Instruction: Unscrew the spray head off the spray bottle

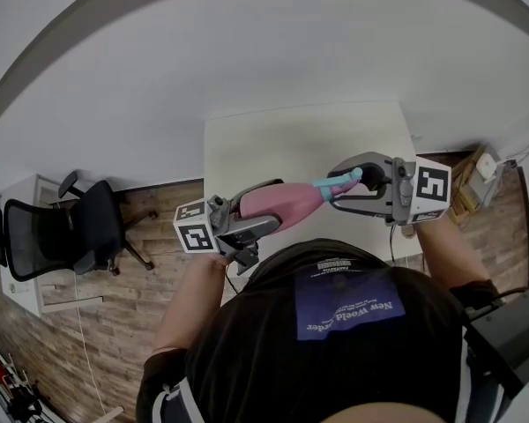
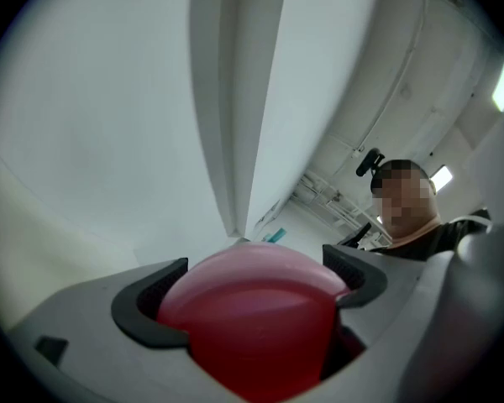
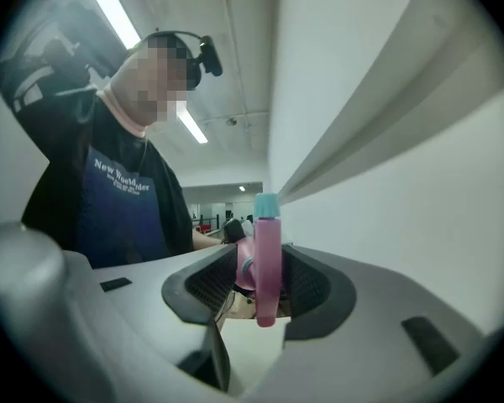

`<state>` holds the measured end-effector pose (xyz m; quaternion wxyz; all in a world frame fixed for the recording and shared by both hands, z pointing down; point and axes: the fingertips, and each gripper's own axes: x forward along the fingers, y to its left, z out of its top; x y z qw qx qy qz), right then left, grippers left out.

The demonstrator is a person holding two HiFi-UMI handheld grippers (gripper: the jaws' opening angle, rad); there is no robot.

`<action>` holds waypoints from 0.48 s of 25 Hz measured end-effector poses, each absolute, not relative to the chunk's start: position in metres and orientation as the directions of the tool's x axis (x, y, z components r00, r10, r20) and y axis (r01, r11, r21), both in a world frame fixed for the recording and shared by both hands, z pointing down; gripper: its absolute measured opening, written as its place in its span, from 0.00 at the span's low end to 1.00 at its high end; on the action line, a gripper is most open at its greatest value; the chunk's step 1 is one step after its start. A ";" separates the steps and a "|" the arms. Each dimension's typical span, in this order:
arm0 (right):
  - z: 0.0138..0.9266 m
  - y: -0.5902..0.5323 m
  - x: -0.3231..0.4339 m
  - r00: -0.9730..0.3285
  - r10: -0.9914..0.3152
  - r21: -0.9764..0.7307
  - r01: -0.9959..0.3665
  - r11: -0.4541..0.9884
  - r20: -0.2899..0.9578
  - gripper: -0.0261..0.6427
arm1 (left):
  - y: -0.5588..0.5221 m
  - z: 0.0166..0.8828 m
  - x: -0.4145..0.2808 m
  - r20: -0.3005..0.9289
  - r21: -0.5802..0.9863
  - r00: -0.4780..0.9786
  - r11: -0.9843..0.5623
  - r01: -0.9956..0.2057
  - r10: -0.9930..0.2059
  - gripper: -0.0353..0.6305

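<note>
The pink spray bottle is held lying level in the air above the white table, between my two grippers. My left gripper is shut on the bottle's rounded body, which fills the space between the jaws in the left gripper view. My right gripper is shut on the spray head. In the right gripper view the pink head stands upright between the dark pads, its teal nozzle tip on top. The neck and collar are hidden behind the head.
A black office chair stands on the wooden floor at the left, beside a white cabinet. A wooden crate sits by the table's right side. The person's torso fills the lower head view.
</note>
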<state>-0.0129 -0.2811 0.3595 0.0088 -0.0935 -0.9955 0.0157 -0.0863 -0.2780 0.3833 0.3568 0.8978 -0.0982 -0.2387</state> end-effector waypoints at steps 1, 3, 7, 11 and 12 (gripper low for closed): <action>0.358 -0.285 -0.010 -0.983 0.183 -0.087 0.183 0.979 -0.008 0.25 | -0.278 0.382 -0.089 -0.357 0.673 0.865 -0.739 -0.024 -0.353 0.82; 0.357 -0.295 -0.010 -0.981 0.186 -0.213 0.193 0.958 -0.052 0.28 | -0.281 0.378 -0.102 -0.378 0.648 0.850 -0.760 -0.041 -0.368 0.82; 0.359 -0.305 -0.006 -0.980 0.173 -0.326 0.197 0.925 -0.100 0.30 | -0.286 0.375 -0.121 -0.400 0.623 0.824 -0.778 -0.077 -0.402 0.82; 0.365 -0.312 0.003 -0.989 0.132 -0.360 0.150 0.921 -0.073 0.31 | -0.285 0.378 -0.107 -0.361 0.595 0.843 -0.794 -0.121 -0.399 0.82; 0.368 -0.315 0.002 -0.990 0.126 -0.391 0.143 0.909 -0.070 0.31 | -0.284 0.378 -0.104 -0.354 0.584 0.848 -0.801 -0.130 -0.396 0.82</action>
